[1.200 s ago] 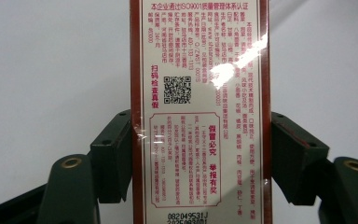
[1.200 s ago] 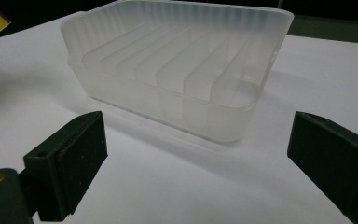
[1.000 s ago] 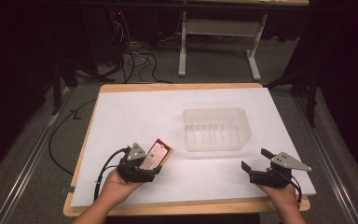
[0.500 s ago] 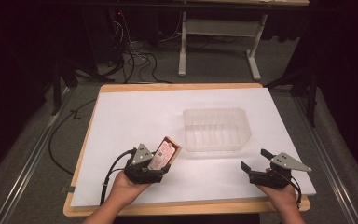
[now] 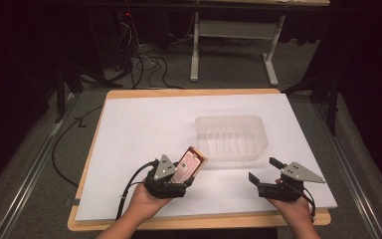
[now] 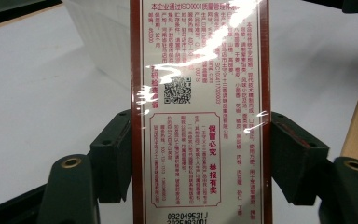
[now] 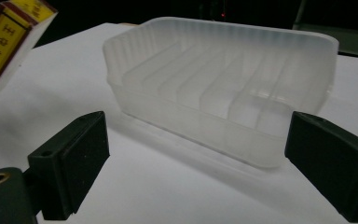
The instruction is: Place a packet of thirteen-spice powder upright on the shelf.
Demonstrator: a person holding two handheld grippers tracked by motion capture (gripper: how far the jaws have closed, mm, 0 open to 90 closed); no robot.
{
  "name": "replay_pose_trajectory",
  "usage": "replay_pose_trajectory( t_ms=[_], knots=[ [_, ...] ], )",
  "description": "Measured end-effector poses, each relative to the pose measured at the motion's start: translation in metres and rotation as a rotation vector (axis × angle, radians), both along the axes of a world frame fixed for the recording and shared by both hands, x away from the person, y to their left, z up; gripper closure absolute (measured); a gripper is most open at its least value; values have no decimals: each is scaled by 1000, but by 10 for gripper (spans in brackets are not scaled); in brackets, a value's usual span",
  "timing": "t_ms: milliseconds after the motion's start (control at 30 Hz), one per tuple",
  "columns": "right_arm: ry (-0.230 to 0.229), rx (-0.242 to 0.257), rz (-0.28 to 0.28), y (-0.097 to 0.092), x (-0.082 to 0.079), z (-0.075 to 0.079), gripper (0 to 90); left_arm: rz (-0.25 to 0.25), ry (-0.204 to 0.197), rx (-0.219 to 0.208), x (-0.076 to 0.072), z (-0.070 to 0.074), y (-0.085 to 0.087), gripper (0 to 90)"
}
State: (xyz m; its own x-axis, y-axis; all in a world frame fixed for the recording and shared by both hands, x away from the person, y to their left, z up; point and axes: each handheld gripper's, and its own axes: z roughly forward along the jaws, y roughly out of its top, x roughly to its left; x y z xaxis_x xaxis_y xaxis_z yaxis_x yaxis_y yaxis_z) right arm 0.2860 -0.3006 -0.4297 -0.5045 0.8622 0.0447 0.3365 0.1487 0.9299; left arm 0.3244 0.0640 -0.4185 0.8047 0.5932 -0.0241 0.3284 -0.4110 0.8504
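Two handheld grippers work over a white-covered tabletop (image 5: 129,129), where a clear plastic ribbed bin (image 5: 231,138) stands near the middle. Left gripper (image 5: 171,180) has its jaws pinching a red-edged printed box (image 5: 190,164), held just beside the bin's near-left corner. Right gripper (image 5: 266,178) hovers nearby, jaws spread and empty.

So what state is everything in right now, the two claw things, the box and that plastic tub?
Left gripper: shut on the box, lifted off the table.
Box: red and white, printed, clamped by its long sides, tilted toward the tub.
Right gripper: open, nothing between its jaws, facing the tub.
Tub: clear plastic, ribbed, upright on the white sheet, empty.
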Motion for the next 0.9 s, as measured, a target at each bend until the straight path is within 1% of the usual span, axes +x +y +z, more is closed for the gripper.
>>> replay_pose_trajectory(
  t_ms=[33,67,133,233,267,333,400,500,567,600,633,667,700,733,800,833,900],
  knots=[
    [-7,4,14,6,0,3,72,-2,-1,-13,1,2,-4,326],
    [-11,8,23,8,0,5,72,-2,-1,-13,1,2,-4,326],
    [-11,9,27,11,0,6,73,-9,-2,-26,2,4,-10,326],
    [-17,12,52,20,1,11,76,-21,-11,-40,1,4,-20,326],
    [-20,17,62,25,2,15,82,-26,-12,-49,0,4,-23,326],
    [-23,18,71,28,2,17,88,-33,-25,-56,-1,4,-28,326],
    [-30,23,87,36,3,22,99,-41,-39,-61,-5,1,-31,326],
    [-27,36,98,41,4,25,101,-41,-33,-71,-5,-2,-29,326],
    [-27,47,107,46,7,28,104,-38,-33,-63,-6,-3,-29,326],
    [-25,58,115,52,11,32,109,-32,-36,-62,-6,-3,-28,326],
    [-25,58,115,52,11,32,109,-24,-38,-63,-6,-2,-27,326],
    [-16,80,120,57,16,35,120,-17,-41,-64,-6,-3,-27,326],
    [-16,80,120,57,16,35,120,-9,-51,-56,-7,-4,-27,326],
    [-16,105,119,60,20,37,150,-2,-58,-48,-7,-5,-27,326],
    [-16,115,113,61,21,37,152,12,-62,-33,-7,-7,-29,326],
    [-7,129,113,63,22,35,153,16,-62,-32,-8,-8,-29,326],
    [-5,133,116,63,22,34,153,21,-66,-31,-9,-8,-31,326]
  ],
)
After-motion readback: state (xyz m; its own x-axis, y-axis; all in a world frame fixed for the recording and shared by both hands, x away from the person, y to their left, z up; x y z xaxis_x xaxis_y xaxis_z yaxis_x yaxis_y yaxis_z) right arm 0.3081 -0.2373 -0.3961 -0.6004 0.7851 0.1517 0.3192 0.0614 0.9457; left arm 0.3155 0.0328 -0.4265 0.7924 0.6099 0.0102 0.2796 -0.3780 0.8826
